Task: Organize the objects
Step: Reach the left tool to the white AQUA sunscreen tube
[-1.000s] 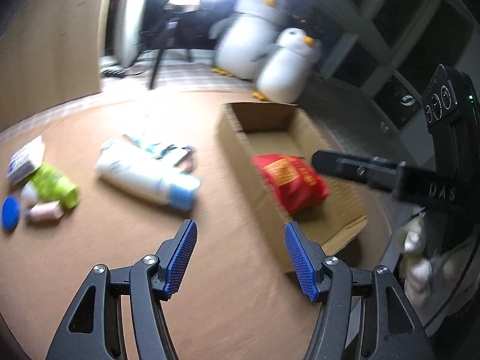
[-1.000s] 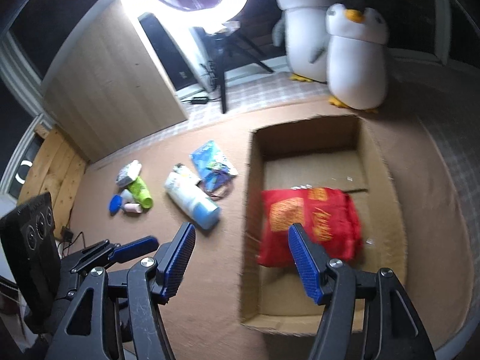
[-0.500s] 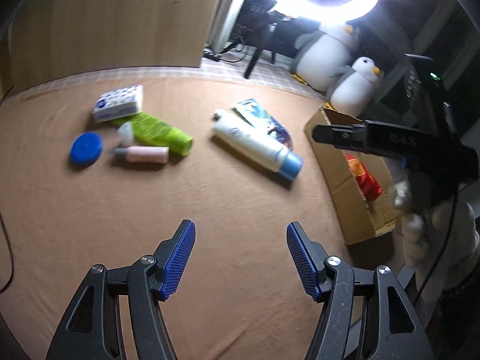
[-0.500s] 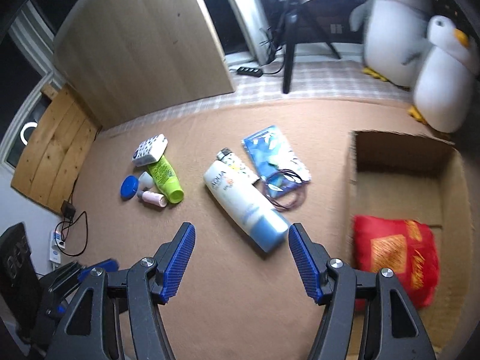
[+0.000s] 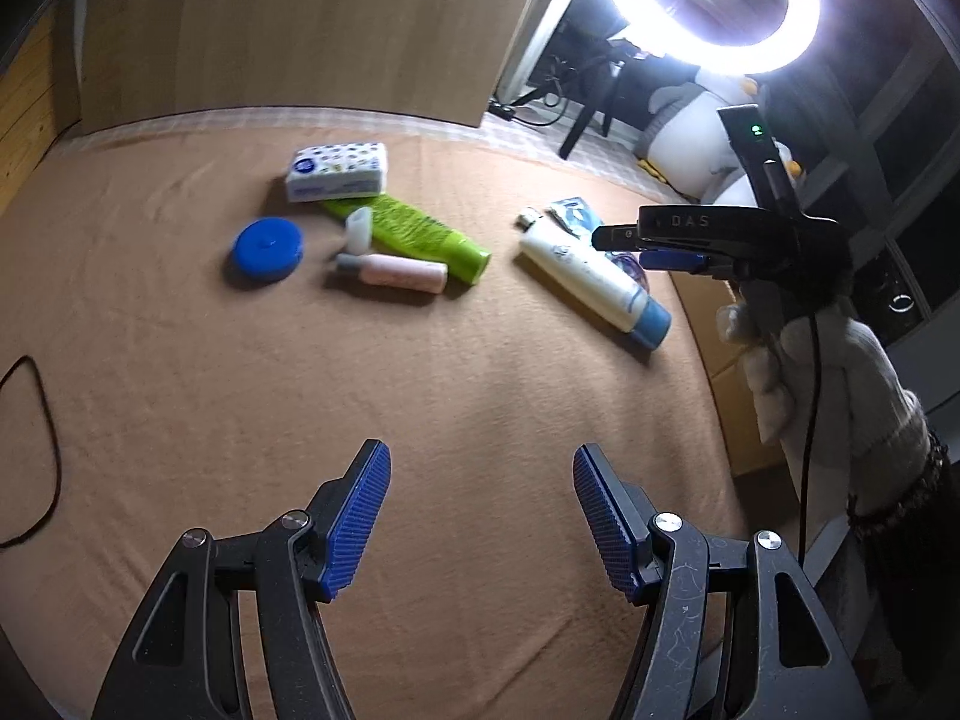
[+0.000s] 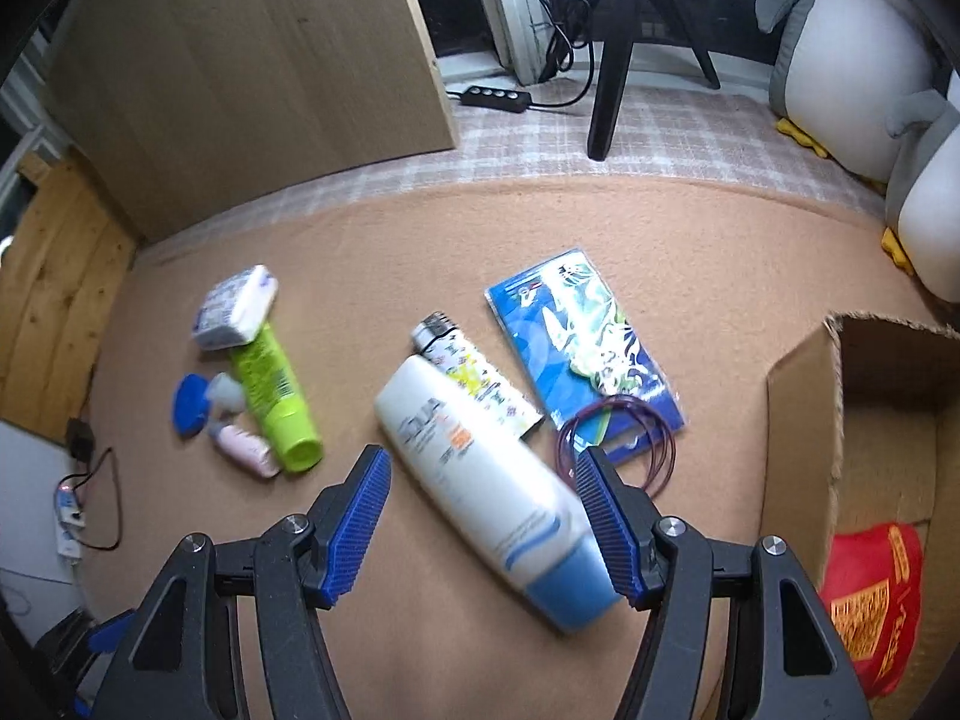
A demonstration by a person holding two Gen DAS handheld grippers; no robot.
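Loose toiletries lie on the brown blanket (image 5: 420,396). My right gripper (image 6: 480,516) hangs open just above a white bottle with a blue cap (image 6: 480,480), a pad on either side and neither touching it. Beside the bottle lie a small patterned tube (image 6: 474,384), a blue packet (image 6: 576,360) and purple loops (image 6: 618,438). Further left are a green tube (image 5: 420,234), a tissue pack (image 5: 336,171), a blue round tin (image 5: 267,247) and a pink bottle (image 5: 396,271). My left gripper (image 5: 480,516) is open and empty over bare blanket. The right gripper (image 5: 624,246) also shows there, held by a gloved hand (image 5: 822,372).
An open cardboard box (image 6: 804,432) at the right holds a red pouch (image 6: 870,594). Plush penguins (image 6: 840,60), a tripod (image 6: 612,60) and a power strip (image 6: 492,97) stand beyond the blanket. A wooden panel (image 6: 240,60) rises at the back left. A thin cord (image 5: 36,450) lies at the left edge.
Both grippers swung left, away from the box and the red pouch. The right one came down over the white bottle. Both stayed open.
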